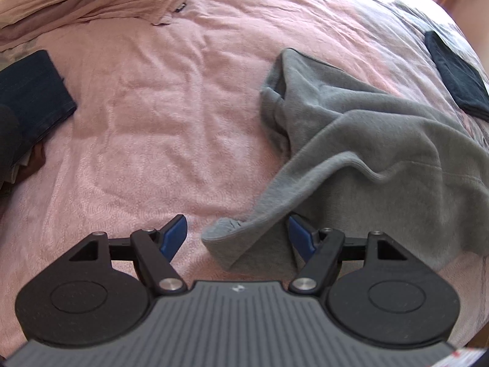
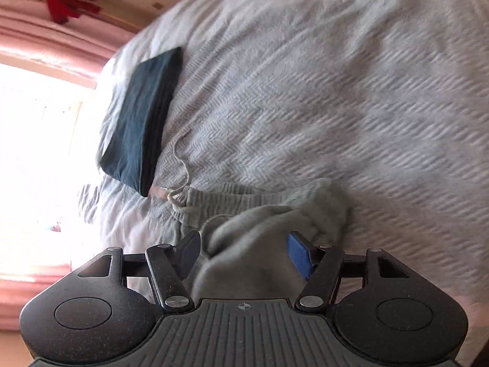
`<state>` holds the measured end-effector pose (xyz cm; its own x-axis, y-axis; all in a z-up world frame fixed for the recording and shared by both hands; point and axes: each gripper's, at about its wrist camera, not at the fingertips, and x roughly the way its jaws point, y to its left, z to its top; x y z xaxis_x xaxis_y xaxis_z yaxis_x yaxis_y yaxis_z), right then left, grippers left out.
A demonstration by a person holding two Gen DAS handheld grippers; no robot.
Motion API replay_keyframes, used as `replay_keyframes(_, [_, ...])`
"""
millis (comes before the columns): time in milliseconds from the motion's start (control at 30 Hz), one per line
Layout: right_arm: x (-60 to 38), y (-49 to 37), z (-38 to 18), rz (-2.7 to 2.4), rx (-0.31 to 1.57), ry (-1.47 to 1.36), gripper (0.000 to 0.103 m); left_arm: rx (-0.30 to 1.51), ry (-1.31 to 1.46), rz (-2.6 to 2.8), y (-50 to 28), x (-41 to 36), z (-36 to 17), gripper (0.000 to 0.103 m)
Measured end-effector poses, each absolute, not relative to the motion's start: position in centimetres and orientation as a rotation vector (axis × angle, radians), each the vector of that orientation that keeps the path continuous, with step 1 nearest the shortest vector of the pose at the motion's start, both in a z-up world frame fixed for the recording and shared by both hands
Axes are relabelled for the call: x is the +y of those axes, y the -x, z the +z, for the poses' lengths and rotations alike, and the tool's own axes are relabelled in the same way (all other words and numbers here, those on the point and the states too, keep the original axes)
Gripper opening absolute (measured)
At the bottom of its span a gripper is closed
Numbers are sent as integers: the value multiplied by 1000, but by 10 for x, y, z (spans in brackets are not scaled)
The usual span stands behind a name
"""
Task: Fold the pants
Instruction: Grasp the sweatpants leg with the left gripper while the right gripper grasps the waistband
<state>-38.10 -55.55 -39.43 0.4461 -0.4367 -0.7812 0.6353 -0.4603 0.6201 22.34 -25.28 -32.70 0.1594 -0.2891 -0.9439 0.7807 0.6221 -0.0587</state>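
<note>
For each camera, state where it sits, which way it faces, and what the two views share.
Left wrist: sits on the left gripper, looking steeply down at the pink bedspread and a cuff of the grey sweatpants; only its open fingers show.
Right wrist: sits on the right gripper, facing the sweatpants' waistband toward a bright window; its own fingers show.
Shared: the sweatpants and the folded dark garment.

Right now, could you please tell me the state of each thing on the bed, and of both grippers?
grey pants: unfolded, crumpled, one cuff between the left fingers.
left gripper: open, not pinching.
right gripper: open over the waistband.
dark folded garment: folded flat.
navy folded garment: folded.
pink bedspread: wrinkled.
</note>
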Motion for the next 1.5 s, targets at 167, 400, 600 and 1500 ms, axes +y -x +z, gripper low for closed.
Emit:
replay_keyframes(167, [-567, 365, -425, -1321, 206, -1708, 1, 1169, -463, -797, -224, -243, -324, 69])
replay_keyframes(400, [-492, 434, -384, -1401, 50, -1538, 0, 1234, -337, -777, -229, -225, -325, 69])
replay_keyframes(600, [-467, 484, -392, -1469, 56, -1605, 0, 1414, -20, -739, -218, -189, -349, 71])
replay_keyframes(1500, [-391, 472, -334, -1012, 149, -1345, 1, 1062, 18, -441, -253, -52, -245, 14])
